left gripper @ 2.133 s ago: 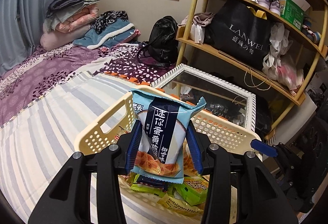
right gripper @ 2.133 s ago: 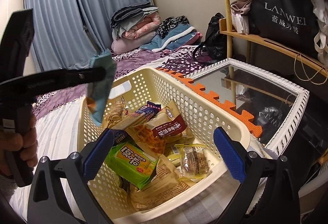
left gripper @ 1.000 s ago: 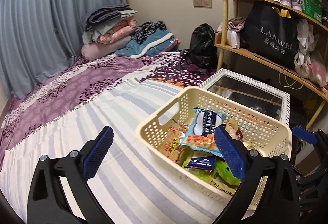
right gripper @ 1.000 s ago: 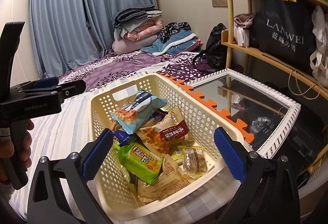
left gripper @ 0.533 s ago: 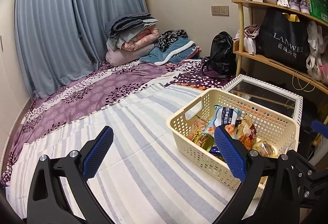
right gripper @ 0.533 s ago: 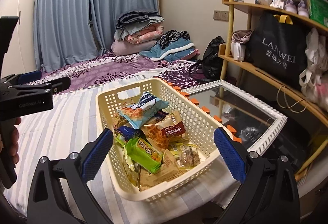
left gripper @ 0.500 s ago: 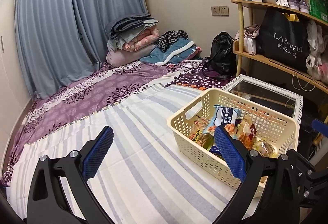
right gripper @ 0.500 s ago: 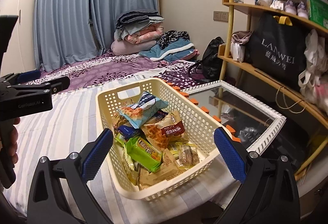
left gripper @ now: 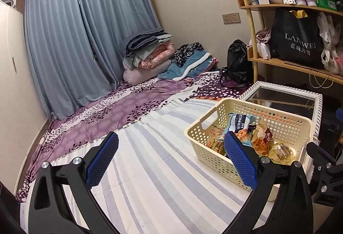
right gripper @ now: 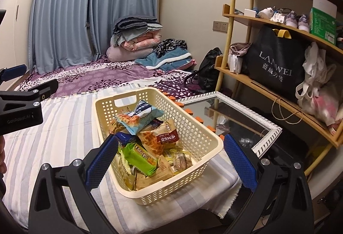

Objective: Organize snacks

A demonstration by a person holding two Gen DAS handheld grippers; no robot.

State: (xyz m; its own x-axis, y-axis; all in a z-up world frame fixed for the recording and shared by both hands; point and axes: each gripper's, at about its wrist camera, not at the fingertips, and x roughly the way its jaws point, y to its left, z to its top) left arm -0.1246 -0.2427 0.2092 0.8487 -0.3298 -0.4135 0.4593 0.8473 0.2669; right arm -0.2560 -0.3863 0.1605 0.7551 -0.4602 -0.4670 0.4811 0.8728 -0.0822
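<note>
A cream perforated basket (right gripper: 193,133) sits on the striped cloth near its right edge, also seen in the left wrist view (left gripper: 199,127). Several snack packs fill it. A light blue pack (right gripper: 139,115) lies on top, visible too as the blue pack (left gripper: 238,123) from the left. A green pack (right gripper: 139,158) and a brown waffle pack (right gripper: 163,139) lie below it. My left gripper (left gripper: 171,161) is open, empty, and back from the basket over the cloth. My right gripper (right gripper: 169,161) is open and empty, raised in front of the basket.
A white-framed mirror (right gripper: 235,120) lies right of the basket. Wooden shelves (right gripper: 278,88) with a black bag (right gripper: 276,67) stand beyond. Folded blankets (right gripper: 137,41) and a black backpack (right gripper: 210,71) rest at the far wall. The striped cloth (left gripper: 160,169) spreads left.
The left gripper let go of the light blue pack, which now lies on top in the basket. Both grippers have pulled back and up, away from the basket.
</note>
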